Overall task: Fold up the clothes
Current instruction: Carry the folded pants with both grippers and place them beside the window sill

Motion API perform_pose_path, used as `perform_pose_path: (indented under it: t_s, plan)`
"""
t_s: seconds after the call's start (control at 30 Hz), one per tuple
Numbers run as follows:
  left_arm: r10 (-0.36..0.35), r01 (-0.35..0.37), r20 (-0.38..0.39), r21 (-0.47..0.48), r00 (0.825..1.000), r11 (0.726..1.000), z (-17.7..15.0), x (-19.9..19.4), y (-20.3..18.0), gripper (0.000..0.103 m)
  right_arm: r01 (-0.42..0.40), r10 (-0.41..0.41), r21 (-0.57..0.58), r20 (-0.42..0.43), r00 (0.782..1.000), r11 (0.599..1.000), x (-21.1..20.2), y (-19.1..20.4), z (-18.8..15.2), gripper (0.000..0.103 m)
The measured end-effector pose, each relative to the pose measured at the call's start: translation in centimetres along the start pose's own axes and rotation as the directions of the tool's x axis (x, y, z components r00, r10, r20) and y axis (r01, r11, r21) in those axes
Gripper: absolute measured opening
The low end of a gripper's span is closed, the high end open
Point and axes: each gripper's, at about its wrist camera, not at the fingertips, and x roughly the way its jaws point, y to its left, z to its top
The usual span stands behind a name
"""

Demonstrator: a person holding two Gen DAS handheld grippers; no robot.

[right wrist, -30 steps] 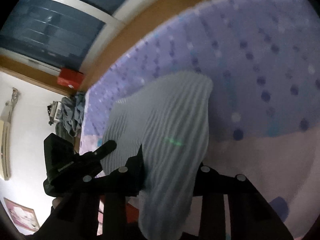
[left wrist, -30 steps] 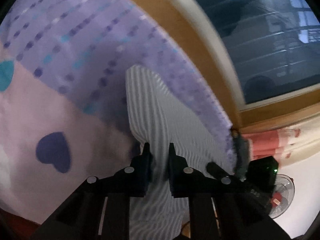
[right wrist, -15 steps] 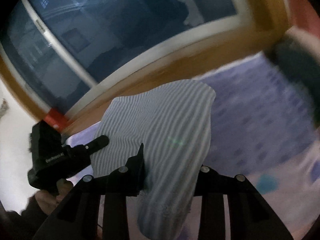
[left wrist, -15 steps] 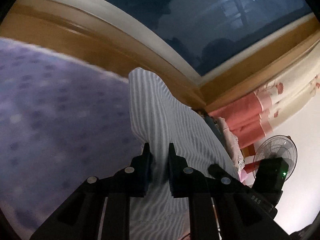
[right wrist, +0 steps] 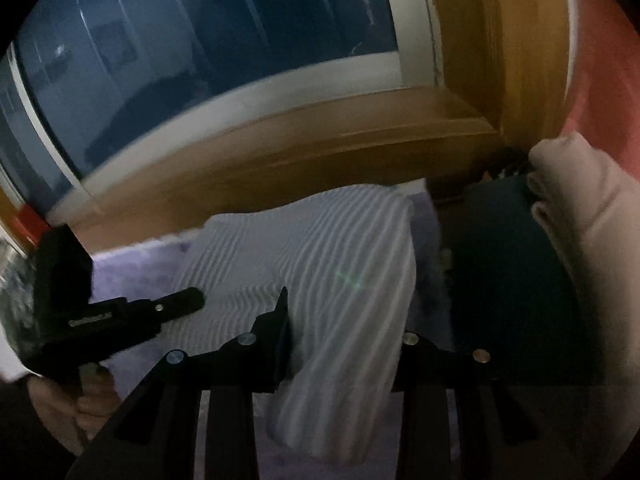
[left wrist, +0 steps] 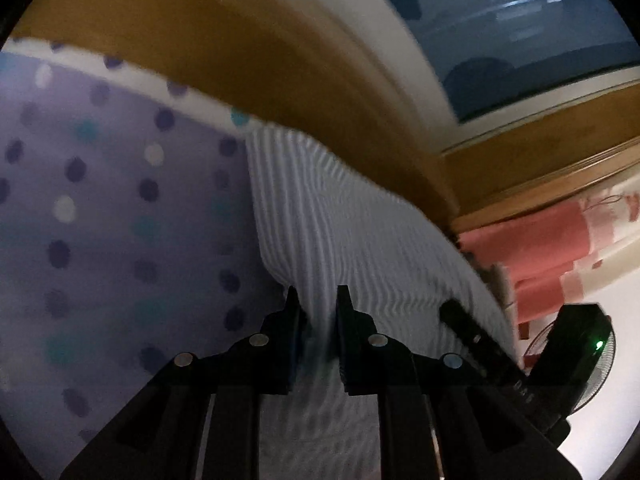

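garment (left wrist: 344, 216) on bedsheet (left wrist: 100, 208), window (right wrist: 200, 40) behind

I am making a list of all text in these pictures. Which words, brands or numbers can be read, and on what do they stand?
No text reads clearly.
Pale lettering on the black handheld device in the right wrist view: too blurred to read.
Pale marks on the black device body in the left wrist view: too small and blurred to read.
The striped white-and-grey garment: no text.

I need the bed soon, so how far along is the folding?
Partway. Done: the striped garment already looks doubled into a narrow panel, though blur hides the layers. In hand: the left tool and right tool each pinch an edge of it, holding it over the dotted sheet. Left: lay it down and finish folding. Clothes at the right already look stacked.
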Motion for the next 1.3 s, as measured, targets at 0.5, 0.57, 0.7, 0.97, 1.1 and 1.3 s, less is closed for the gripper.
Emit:
perform_pose_path:
  t_s: [0.5,0.57,0.7,0.97,1.1,1.3]
  plan:
    - [0.294,-0.335,0.205,0.209,0.934,0.919,-1.9,-6.4,-8.2,0.038,0.118,-0.108,-0.072,0.134,0.985,0.990,-6.9,-0.1,-1.7,0.063]
    - [0.330,-0.396,0.245,0.316,0.912,0.862,-1.5,-5.0,-10.2,0.024,0.136,-0.112,-0.118,0.195,0.974,0.984,-6.6,0.9,-1.3,0.036]
    - [0.391,-0.449,0.221,0.400,0.894,0.799,-0.3,-0.3,-11.0,0.018,0.118,-0.096,-0.148,0.147,0.984,0.982,-2.0,1.8,0.1,0.008]
    - [0.479,-0.538,0.250,0.465,0.842,0.703,1.1,4.7,-8.3,0.015,0.103,-0.099,-0.085,0.051,0.994,0.991,1.3,1.1,0.8,0.004]
    - [0.511,-0.553,0.224,0.449,0.830,0.702,2.0,5.0,-9.0,0.015,0.097,-0.097,-0.052,0.004,0.995,0.994,2.9,0.8,1.1,0.004]
    - [0.580,-0.607,0.200,0.393,0.790,0.691,0.8,2.0,-10.9,0.016,0.066,-0.063,-0.074,0.046,0.997,0.995,0.3,3.2,1.8,0.006]
